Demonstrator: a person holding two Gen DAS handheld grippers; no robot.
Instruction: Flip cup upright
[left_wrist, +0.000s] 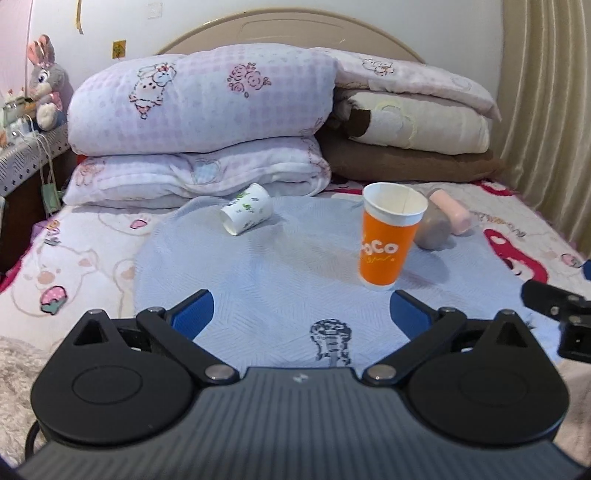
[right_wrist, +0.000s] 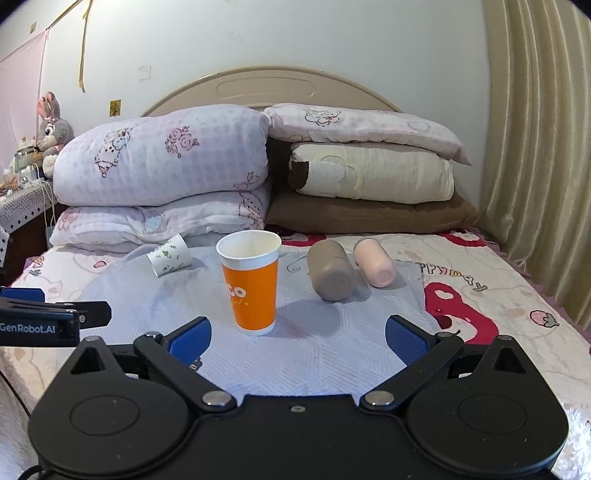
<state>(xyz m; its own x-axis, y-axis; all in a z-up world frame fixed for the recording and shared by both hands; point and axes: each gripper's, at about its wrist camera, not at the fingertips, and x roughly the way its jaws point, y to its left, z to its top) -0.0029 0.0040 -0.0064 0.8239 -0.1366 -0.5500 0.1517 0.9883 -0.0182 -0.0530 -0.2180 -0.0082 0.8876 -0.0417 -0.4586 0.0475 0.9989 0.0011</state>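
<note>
Looking along both of my grippers, I see a bed covered by a pale blue woven cloth (right_wrist: 314, 354) with a fine ribbed, herringbone-like texture, laid over a cartoon-printed bedsheet (right_wrist: 498, 295).

A tall orange paper cup with a white rim and white lettering (right_wrist: 252, 282) stands upright near the middle of the cloth, its open mouth facing up and its inside plain white. Behind it to the left, a small white paper cup printed with green leaves (right_wrist: 170, 255) lies tipped on its side, its mouth facing toward me and to the left. To the right of the orange cup, two smooth, rounded cylindrical cups lie on their sides just beside each other: a matte taupe one (right_wrist: 331, 271) and a pale pink one (right_wrist: 373, 263), flat bases toward the camera.

My left gripper (left_wrist: 301, 314) sits low over the near edge of the cloth, its black linkage arms spread and its blue textured pads (left_wrist: 194, 314) wide apart, gripping nothing. The orange cup stands just beyond its right pad, apart from it. My right gripper (right_wrist: 297, 341) is likewise spread wide and empty, with the orange cup ahead and slightly left of centre.

Folded, puffy pink-checked quilts (right_wrist: 162, 158) and cream and brown pillows (right_wrist: 369, 177) are stacked against a curved beige headboard (right_wrist: 266, 88). A grey plush rabbit (left_wrist: 46, 83) sits at far left.
</note>
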